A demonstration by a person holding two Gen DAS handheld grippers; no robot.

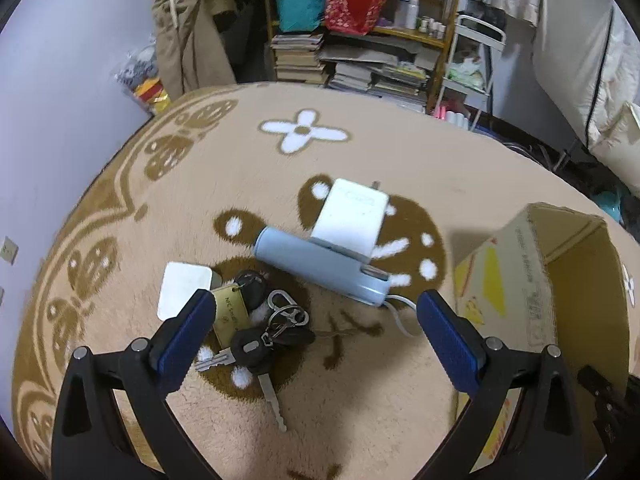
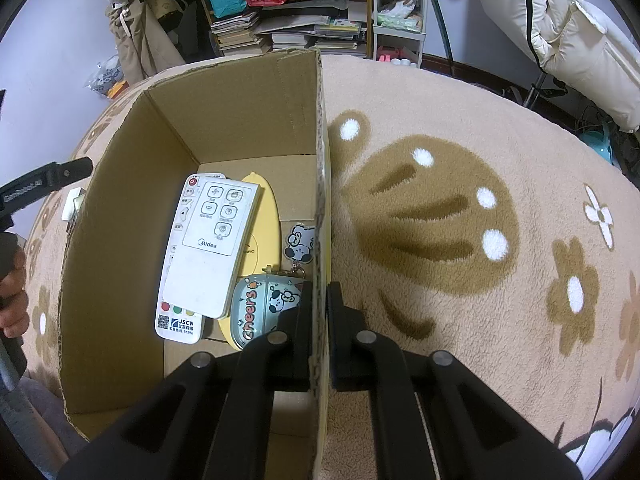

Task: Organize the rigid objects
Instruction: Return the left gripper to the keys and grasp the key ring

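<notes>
While the cardboard box (image 2: 132, 208) stands on the rug (image 2: 460, 128) with the right gripper (image 2: 319, 296) clamped on its right wall — one finger inside, one outside — the loose items lie to the box's left. Inside it already rest remotes (image 2: 208, 248), a yellow case and a "cheers" keyring (image 2: 260, 308). On the left sit a white charger (image 1: 352, 216), a pale blue tube (image 1: 320, 268), a small white square (image 1: 182, 292) and a bunch of keys (image 1: 260, 328). My read: the keys come next — they lie just ahead of the left gripper (image 1: 312, 320), toward its left finger, long axis running near to far. Its jaws stand wide apart, tilted down over the rug.
</notes>
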